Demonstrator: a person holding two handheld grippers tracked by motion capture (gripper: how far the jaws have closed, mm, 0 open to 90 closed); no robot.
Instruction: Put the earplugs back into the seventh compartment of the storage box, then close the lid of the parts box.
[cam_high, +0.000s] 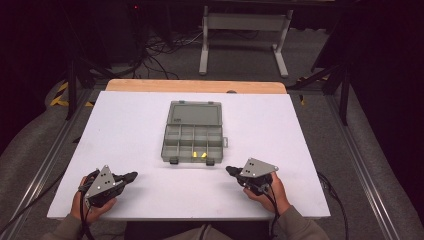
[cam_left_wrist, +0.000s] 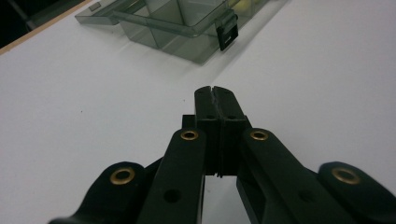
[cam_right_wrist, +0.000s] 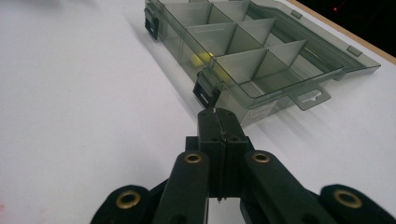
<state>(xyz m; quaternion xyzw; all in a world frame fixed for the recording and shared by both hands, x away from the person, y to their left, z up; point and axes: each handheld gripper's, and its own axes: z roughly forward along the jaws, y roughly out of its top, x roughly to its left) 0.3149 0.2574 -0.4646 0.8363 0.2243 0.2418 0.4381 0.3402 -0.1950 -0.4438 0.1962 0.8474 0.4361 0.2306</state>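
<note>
Tools rest shut beside the open box

Jaws of the left tool (cam_high: 131, 175) are pressed together with nothing between them; the left gripper view shows the two black tips (cam_left_wrist: 215, 100) meeting along a thin seam above bare white surface (cam_left_wrist: 93, 93). A hand (cam_high: 92, 200) grips this tool at about 7 o'clock on the surface, its tip aimed toward 2 o'clock. The right tool (cam_high: 230, 170) is likewise pressed together and empty, its tips (cam_right_wrist: 218, 122) closed in the right gripper view. It sits at about 5 o'clock, held by the other hand (cam_high: 267, 192), tip aimed toward 10 o'clock.

Between and beyond the two tools lies the box (cam_high: 192, 145), a grey see-through case at the middle of the surface, lid (cam_high: 195, 113) swung flat open toward 12 o'clock. Its tray is split by dividers into two rows of compartments. Two small yellow pieces (cam_high: 199, 155) lie in the near row, right of centre. Two dark latches (cam_high: 173, 161) hang from the near edge; in the right gripper view one latch (cam_right_wrist: 207, 91) stands just beyond the right tool's tip, not touching it. The left tool is well apart from the box.
</note>
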